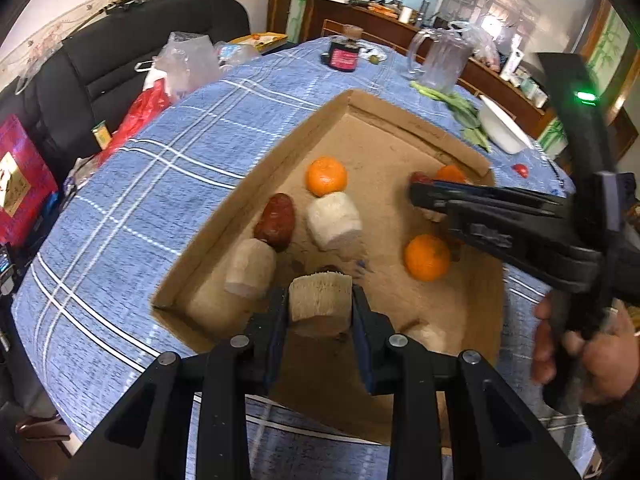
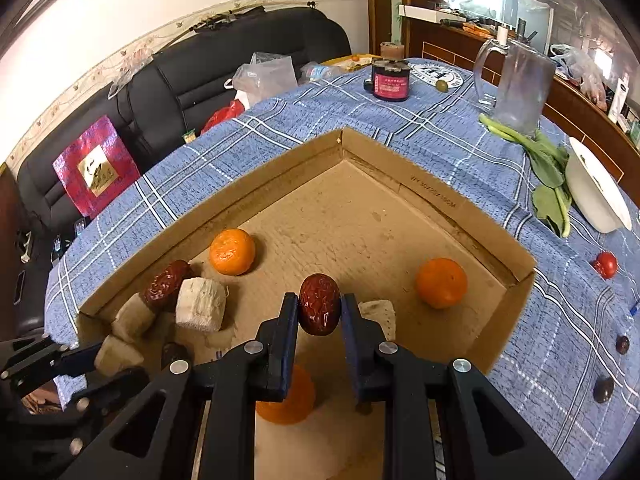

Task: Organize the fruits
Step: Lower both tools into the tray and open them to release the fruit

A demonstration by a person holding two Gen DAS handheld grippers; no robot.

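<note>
A shallow cardboard tray (image 1: pixel 276 152) (image 2: pixel 496 236) lies on the blue plaid tablecloth. My left gripper (image 1: pixel 320 304) is shut on a pale sugarcane chunk (image 1: pixel 320 294), held above the tray's near left part. My right gripper (image 2: pixel 319 310) is shut on a red jujube (image 2: pixel 319 309), held above the tray floor; it also shows in the left wrist view (image 1: pixel 424 194). In the tray lie oranges (image 1: pixel 326 176) (image 1: pixel 427 257) (image 2: pixel 232 251) (image 2: pixel 441 282), another jujube (image 1: pixel 276 221) (image 2: pixel 166 283) and more cane chunks (image 1: pixel 334 220) (image 2: pixel 201 309).
On the cloth right of the tray lie a small red fruit (image 2: pixel 605 265) and two dark jujubes (image 2: pixel 603 389). A white bowl (image 2: pixel 596 192), leafy greens (image 2: pixel 548 172), a clear pitcher (image 2: pixel 518 88) and a dark jar (image 2: pixel 390 80) stand farther back. A black sofa (image 2: pixel 200 76) is at the left.
</note>
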